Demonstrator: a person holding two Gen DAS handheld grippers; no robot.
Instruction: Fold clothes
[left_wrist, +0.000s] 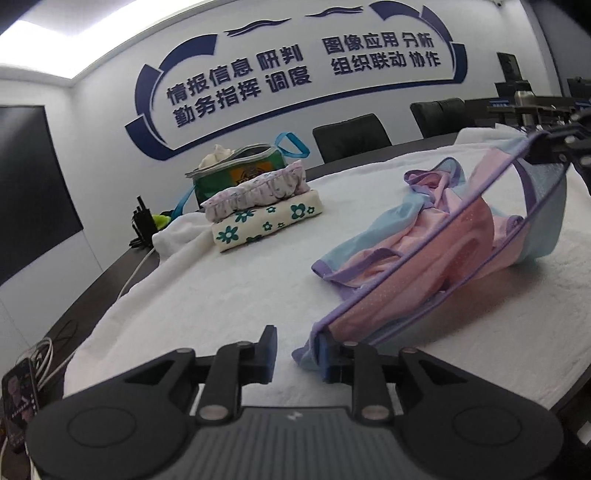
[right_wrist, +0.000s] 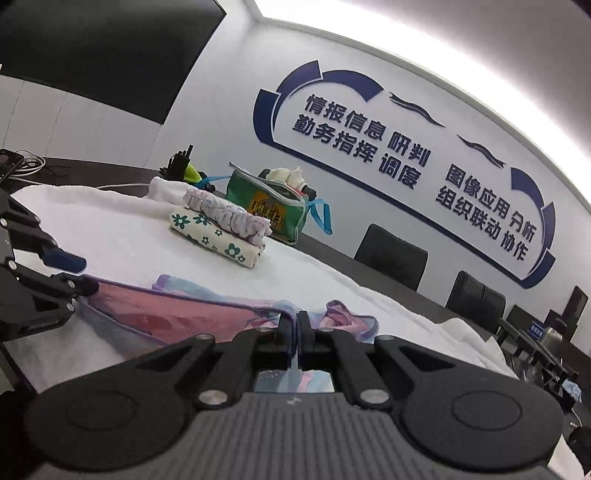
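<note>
A thin pink, light-blue and purple-trimmed garment (left_wrist: 424, 236) lies partly bunched on the white towel (left_wrist: 221, 295). Its purple hem is stretched taut between the two grippers. My left gripper (left_wrist: 295, 350) stands open; the hem's corner drapes against its right blue pad (left_wrist: 325, 356) and bare towel shows in the gap. In the right wrist view the left gripper (right_wrist: 79, 273) is at the left edge, with the garment (right_wrist: 184, 310) hanging from its lower finger. My right gripper (right_wrist: 297, 325) is shut on the garment's edge, and it appears at the far right as the right gripper (left_wrist: 554, 147).
A folded floral cloth (left_wrist: 266, 225) with a ruffled pink-white piece (left_wrist: 255, 192) on top sits at the back left. Behind it stands a green zip bag (left_wrist: 236, 170). Black chairs (left_wrist: 351, 136) line the far table edge. A phone (left_wrist: 18, 398), cables and a black radio (left_wrist: 142, 218) lie left.
</note>
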